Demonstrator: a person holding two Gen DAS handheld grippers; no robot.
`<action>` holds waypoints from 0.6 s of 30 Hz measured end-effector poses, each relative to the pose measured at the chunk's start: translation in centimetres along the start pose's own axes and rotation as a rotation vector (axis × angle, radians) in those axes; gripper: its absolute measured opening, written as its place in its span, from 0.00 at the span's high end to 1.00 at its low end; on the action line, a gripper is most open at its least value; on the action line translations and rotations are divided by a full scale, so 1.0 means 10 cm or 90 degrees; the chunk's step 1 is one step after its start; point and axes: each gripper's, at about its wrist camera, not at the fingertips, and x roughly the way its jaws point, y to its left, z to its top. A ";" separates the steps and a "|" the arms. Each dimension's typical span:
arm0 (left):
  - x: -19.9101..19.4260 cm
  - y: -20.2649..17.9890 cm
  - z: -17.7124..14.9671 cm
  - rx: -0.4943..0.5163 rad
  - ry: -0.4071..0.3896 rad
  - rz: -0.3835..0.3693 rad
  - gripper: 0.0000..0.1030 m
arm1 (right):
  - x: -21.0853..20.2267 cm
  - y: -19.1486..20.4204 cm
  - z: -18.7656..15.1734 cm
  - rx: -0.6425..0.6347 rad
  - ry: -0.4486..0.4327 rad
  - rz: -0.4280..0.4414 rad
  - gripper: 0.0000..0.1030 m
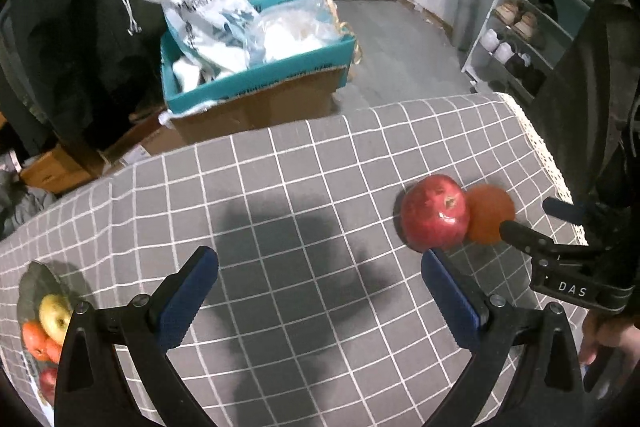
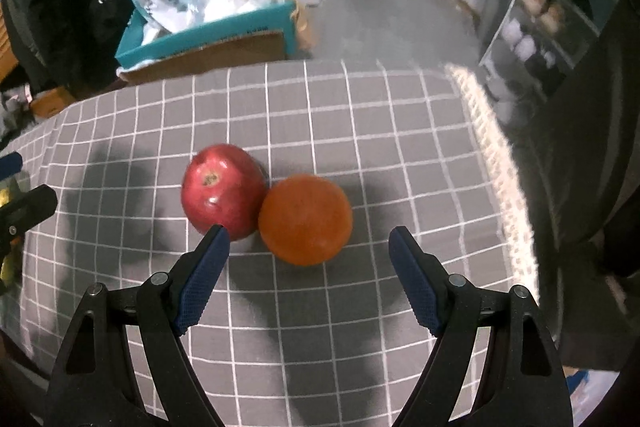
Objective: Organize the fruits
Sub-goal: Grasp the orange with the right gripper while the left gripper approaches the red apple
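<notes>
A red apple (image 2: pixel 222 191) and an orange (image 2: pixel 306 219) lie touching on the grey checked tablecloth (image 2: pixel 360 131). My right gripper (image 2: pixel 308 241) is open and empty, just short of the orange, with its left finger in front of the apple. In the left wrist view the apple (image 1: pixel 434 213) and orange (image 1: pixel 490 213) lie at the right, with the right gripper (image 1: pixel 532 219) beside the orange. My left gripper (image 1: pixel 318 261) is open and empty above bare cloth. A grey plate (image 1: pixel 34 277) at the far left holds a yellow apple (image 1: pixel 54 317), oranges (image 1: pixel 36 341) and a red fruit (image 1: pixel 48 381).
The table's lace-trimmed right edge (image 2: pixel 496 155) drops off near the fruit. Beyond the far edge stand a teal box with plastic bags (image 1: pixel 256 43) and a shoe rack (image 1: pixel 536 11) on the floor.
</notes>
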 end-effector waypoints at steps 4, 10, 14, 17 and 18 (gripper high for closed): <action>0.15 -0.02 0.02 -0.003 0.014 -0.005 0.01 | 0.12 -0.08 0.03 0.030 0.008 0.014 0.22; 0.37 -0.04 0.04 -0.005 0.040 -0.011 0.01 | 0.32 -0.09 0.05 0.029 0.032 0.010 0.22; 0.46 -0.06 0.03 -0.008 0.050 -0.022 0.01 | 0.43 -0.12 0.03 0.035 0.044 0.022 0.22; 0.49 -0.09 0.04 -0.007 0.054 -0.030 0.01 | 0.49 -0.14 0.02 0.039 0.045 0.034 0.22; 0.50 -0.10 0.05 -0.007 0.055 -0.033 0.01 | 0.50 -0.15 0.02 0.042 0.045 0.043 0.23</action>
